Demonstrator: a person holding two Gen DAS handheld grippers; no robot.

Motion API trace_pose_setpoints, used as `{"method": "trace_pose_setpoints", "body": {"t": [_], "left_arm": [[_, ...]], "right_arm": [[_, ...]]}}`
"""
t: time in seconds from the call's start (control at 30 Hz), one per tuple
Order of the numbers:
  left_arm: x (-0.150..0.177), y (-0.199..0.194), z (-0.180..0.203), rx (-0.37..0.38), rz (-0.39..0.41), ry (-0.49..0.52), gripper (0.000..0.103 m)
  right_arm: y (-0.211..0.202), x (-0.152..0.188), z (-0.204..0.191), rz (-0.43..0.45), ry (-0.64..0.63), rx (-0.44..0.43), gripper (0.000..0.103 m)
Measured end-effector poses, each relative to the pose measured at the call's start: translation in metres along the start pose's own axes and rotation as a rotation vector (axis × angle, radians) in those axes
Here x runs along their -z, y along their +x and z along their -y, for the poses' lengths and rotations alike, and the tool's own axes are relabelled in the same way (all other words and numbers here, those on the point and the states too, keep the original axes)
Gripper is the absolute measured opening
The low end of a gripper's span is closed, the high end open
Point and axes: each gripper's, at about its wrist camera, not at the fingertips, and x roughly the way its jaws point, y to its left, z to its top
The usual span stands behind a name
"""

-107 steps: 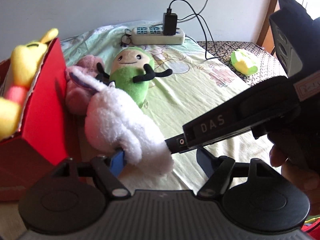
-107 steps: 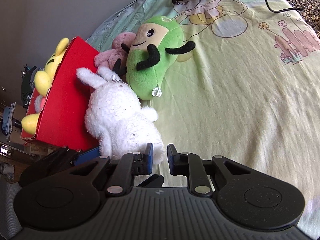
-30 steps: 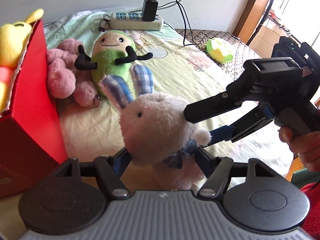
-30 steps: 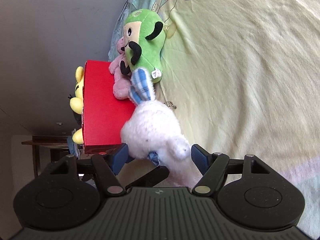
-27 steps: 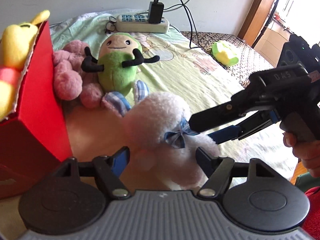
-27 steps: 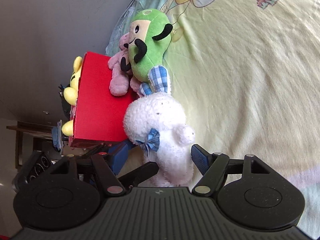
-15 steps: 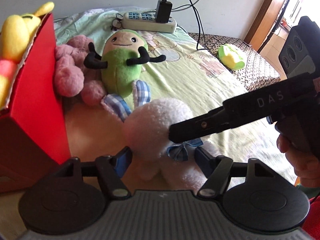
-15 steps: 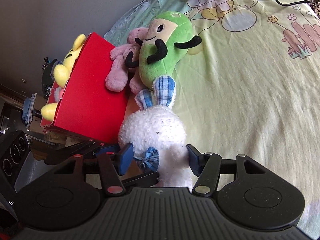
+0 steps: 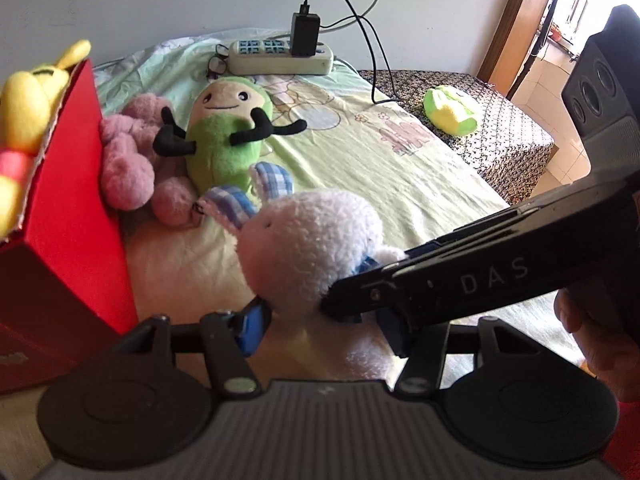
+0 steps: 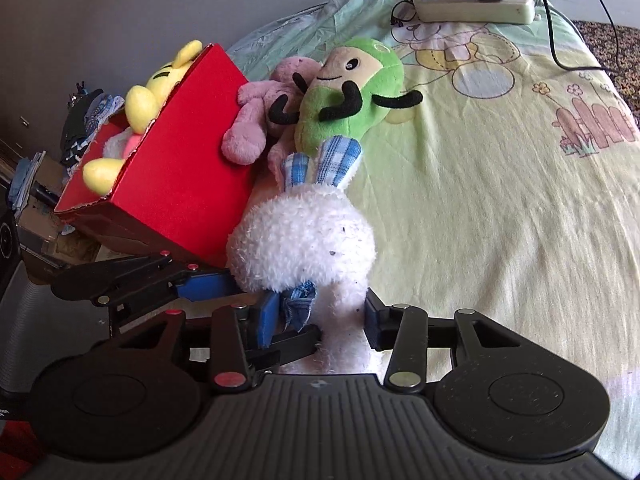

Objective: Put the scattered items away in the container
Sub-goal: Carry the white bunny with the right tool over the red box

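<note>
Pale cartoon-print bedsheet (image 10: pixel 500 208) is bearing a glossy red cardboard box (image 10: pixel 176 184) and, just right of it, a fluffy white rabbit (image 10: pixel 304 236), plaid ears pointing away, with both left gripper (image 9: pixel 324 320) and right gripper (image 10: pixel 320 318) closing on its body.

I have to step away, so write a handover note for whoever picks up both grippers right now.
Left gripper: jaws closing around the fluffy white plush rabbit with checked blue ears.
Right gripper: jaws closing on the rabbit's body, pads at its sides.
Done: yellow plush toy sits in the red cardboard box.
Left: rabbit, green plush figure with black arms, pink plush toy beside the box, and small green-and-yellow plush farther off.
</note>
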Motion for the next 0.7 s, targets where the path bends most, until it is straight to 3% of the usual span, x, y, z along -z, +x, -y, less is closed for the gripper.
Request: {"method": "trace_pose_setpoints", "body": {"t": [0.1, 0.4, 0.7], "left_arm": [[-0.001, -0.013, 0.005, -0.024, 0.032, 0.031, 0.057], [-0.013, -0.068, 0.004, -0.073, 0.141, 0.041, 0.056], [-0.027, -0.117, -0.025, -0.12, 0.279, 0.072, 0.056]], "right_arm": [[-0.014, 0.001, -0.014, 0.049, -0.057, 0.019, 0.046], [-0.046, -0.011, -0.045, 0.207, -0.078, -0.05, 0.046], [-0.044, -0.039, -0.102, 0.356, -0.132, -0.039, 0.046]]}}
